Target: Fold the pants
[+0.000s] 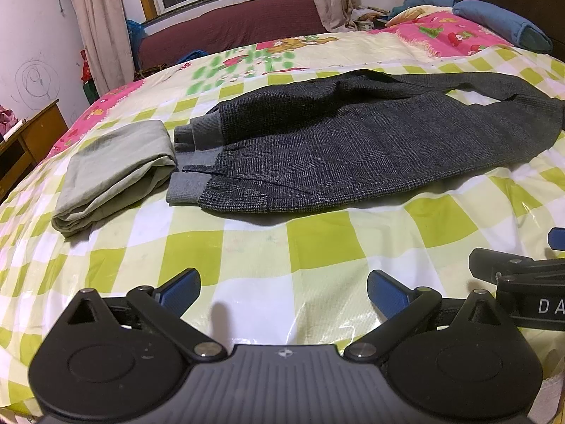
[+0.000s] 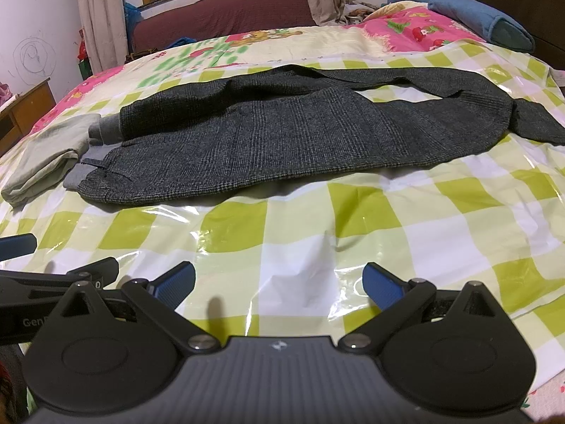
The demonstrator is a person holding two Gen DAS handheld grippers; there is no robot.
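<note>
- Looking along the left gripper [image 1: 284,288] in the left wrist view: its two blue-padded fingers are spread wide and hold nothing, hovering low over a bed [image 1: 317,247] covered in a shiny green-and-white checked sheet.
- Dark grey checked pants [image 1: 353,148] lie flat across the middle of the bed, ahead of the gripper and well apart from it, with the grey ribbed band at the left end and the legs running off to the right, where a gap shows between them.
- A folded pale green garment [image 1: 113,173] lies just left of the pants, touching or nearly touching the grey band.
- Part of the right gripper [image 1: 522,279] shows at the right edge of this view, close beside the left one.
- In the right wrist view, the right gripper [image 2: 279,279] is likewise spread wide and empty, over bare sheet in front of the pants [image 2: 282,134].
- From here the far leg looks rumpled and lies unevenly over the near one.
- Judged risks: the glossy sheet may let the pants slide when one end is pulled, skewing the fold; a shallow pinch could catch only the top layer; and a grab at the band could drag the folded garment [image 2: 39,162] along.
</note>
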